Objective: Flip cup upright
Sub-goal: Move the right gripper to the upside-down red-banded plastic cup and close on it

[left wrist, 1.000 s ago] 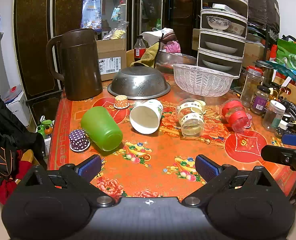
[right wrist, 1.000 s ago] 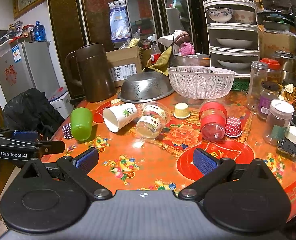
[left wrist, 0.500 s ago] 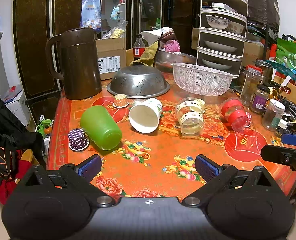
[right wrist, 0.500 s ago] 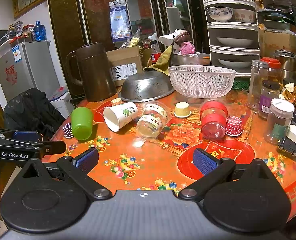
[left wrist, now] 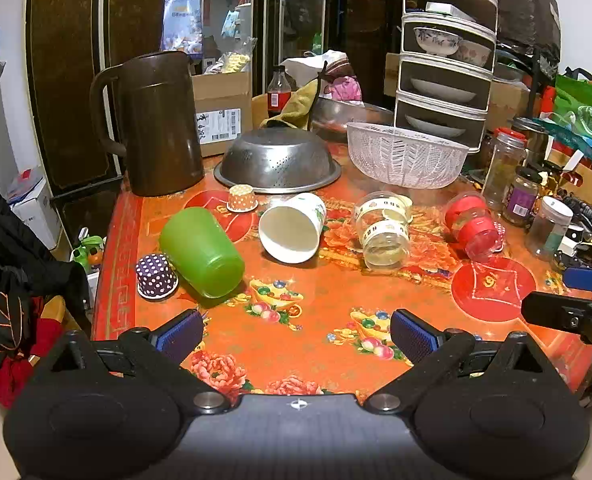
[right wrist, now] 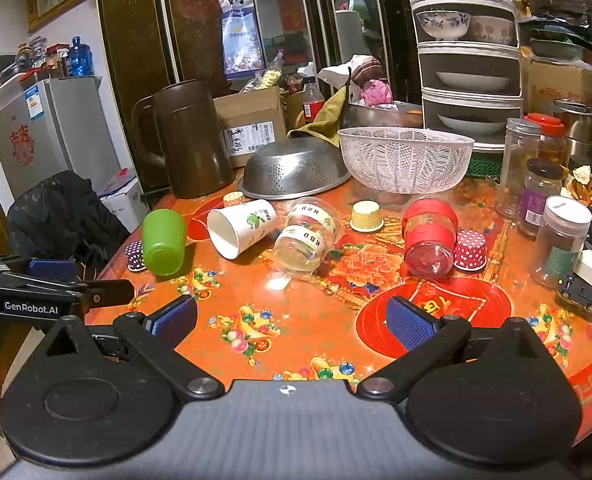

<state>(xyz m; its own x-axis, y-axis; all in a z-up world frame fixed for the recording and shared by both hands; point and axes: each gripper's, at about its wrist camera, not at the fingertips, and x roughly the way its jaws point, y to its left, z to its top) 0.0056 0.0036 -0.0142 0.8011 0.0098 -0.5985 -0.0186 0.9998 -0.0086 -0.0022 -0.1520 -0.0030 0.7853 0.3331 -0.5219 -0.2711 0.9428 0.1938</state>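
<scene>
Several cups lie on their sides on the orange flowered table (left wrist: pixel 304 320): a green plastic cup (left wrist: pixel 202 252), a white paper cup (left wrist: pixel 292 228), a clear plastic cup (left wrist: pixel 382 230) and a red cup (left wrist: pixel 472 226). They also show in the right wrist view: green (right wrist: pixel 163 242), white (right wrist: pixel 240 227), clear (right wrist: pixel 306 242), red (right wrist: pixel 430 242). My left gripper (left wrist: pixel 296 336) is open and empty above the table's near edge. My right gripper (right wrist: pixel 292 322) is open and empty, near the front edge.
A brown jug (left wrist: pixel 156 124), an upturned steel colander (left wrist: pixel 278 160) and a white basket (left wrist: pixel 406 156) stand at the back. Small cupcake cups (left wrist: pixel 156 276) sit among the cups. Jars (right wrist: pixel 562 240) crowd the right side. The other gripper shows at the right edge (left wrist: pixel 568 312).
Both grippers have drifted very slightly; the scene has barely shifted. Nothing on the table has moved.
</scene>
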